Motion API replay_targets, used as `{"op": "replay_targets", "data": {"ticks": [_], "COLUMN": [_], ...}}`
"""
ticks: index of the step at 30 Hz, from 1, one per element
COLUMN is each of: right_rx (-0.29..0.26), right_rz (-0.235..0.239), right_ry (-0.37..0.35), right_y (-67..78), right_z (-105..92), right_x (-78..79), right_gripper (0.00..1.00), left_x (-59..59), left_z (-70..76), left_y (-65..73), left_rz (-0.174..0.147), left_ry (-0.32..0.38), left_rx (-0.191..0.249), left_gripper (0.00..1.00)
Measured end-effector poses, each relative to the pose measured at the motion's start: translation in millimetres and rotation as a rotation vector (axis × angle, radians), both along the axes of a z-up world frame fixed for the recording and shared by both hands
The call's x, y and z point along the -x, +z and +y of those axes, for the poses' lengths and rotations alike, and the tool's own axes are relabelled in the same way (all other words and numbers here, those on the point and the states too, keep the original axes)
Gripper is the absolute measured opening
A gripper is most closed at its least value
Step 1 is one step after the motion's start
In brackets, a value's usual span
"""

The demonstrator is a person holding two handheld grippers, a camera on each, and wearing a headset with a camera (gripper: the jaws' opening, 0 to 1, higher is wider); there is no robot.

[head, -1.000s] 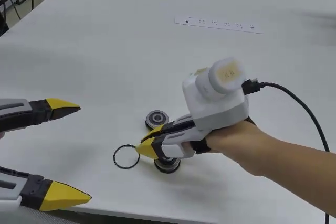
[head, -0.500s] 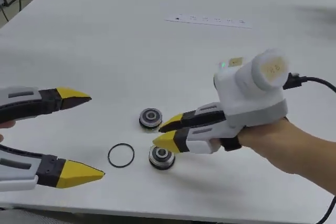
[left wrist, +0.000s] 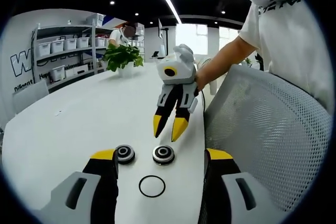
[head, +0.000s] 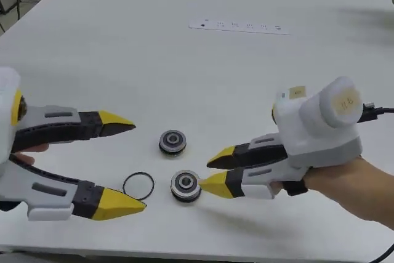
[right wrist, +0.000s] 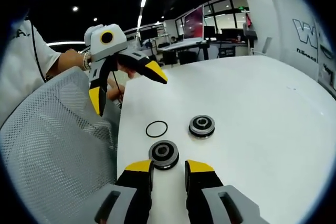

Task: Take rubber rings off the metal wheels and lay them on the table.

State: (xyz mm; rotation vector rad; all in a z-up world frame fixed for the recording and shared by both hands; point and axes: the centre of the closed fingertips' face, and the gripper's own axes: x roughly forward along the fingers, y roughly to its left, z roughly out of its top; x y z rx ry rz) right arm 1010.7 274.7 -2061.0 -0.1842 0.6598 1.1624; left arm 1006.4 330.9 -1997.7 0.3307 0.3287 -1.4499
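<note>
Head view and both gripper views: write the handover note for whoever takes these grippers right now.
Left gripper: wide open, empty, pointing toward the work.
Right gripper: jaws slightly apart, empty, tips just beside the nearer round metal wheel.
The farther round metal wheel lies free behind it on the white table.
The thin black rubber ring lies flat left of the nearer wheel, touching nothing.
Done: one ring off and laid down.
Left: check both wheels for a ring; both rims look dark, and I cannot tell which is bare.
</note>
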Motion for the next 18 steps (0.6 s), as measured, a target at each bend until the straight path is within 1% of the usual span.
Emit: {"op": "replay_targets", "data": {"ticks": [2,5,6,7,8,9,11,14,15,17,18], "right_rx": [0.020,0.025,0.025,0.029,0.033,0.039,0.046,0.050,0.052,0.052,0.053], "right_rz": [-0.009,-0.011,-0.011,-0.014,-0.014,-0.017,-0.021,-0.027,-0.026,-0.027,-0.028], "right_ry": [0.017,0.025,0.025,0.028,0.030,0.033,0.040,0.047,0.048,0.051,0.054], "right_y": [-4.3,-7.1,-7.3,-8.8,-9.3,-10.3,-11.1,-12.2,-12.7,-12.9,-13.2], "right_z": [0.2,1.7,1.7,2.1,2.0,1.8,1.8,2.1,2.4,3.3,3.8], "right_x": [2.1,2.6,2.6,2.4,2.3,2.4,2.8,2.9,2.7,3.0,3.4], "right_gripper": [0.22,0.22,0.22,0.22,0.22,0.22,0.22,0.21,0.21,0.21,0.21], "left_x": [0.5,1.7,1.8,1.7,-0.1,1.6,0.1,-1.0,-1.0,-1.6,-3.1], "left_z": [-5.6,-15.5,-16.4,-20.7,-22.0,-25.5,-28.2,-32.4,-33.6,-36.2,-37.5], "left_y": [-1.5,-3.5,-4.0,-8.2,-10.5,-13.0,-19.1,-27.5,-30.1,-36.4,-39.6], "left_rz": [-0.001,0.008,0.008,-0.015,-0.038,-0.038,-0.036,-0.014,-0.010,-0.015,-0.009], "left_ry": [-0.011,-0.021,-0.022,-0.033,-0.034,-0.046,-0.050,-0.056,-0.059,-0.072,-0.073], "left_rx": [-0.004,0.005,0.004,-0.016,-0.029,-0.033,-0.053,-0.069,-0.075,-0.092,-0.105], "left_gripper": [0.61,0.56,0.54,0.53,0.51,0.50,0.49,0.47,0.45,0.41,0.40]}}
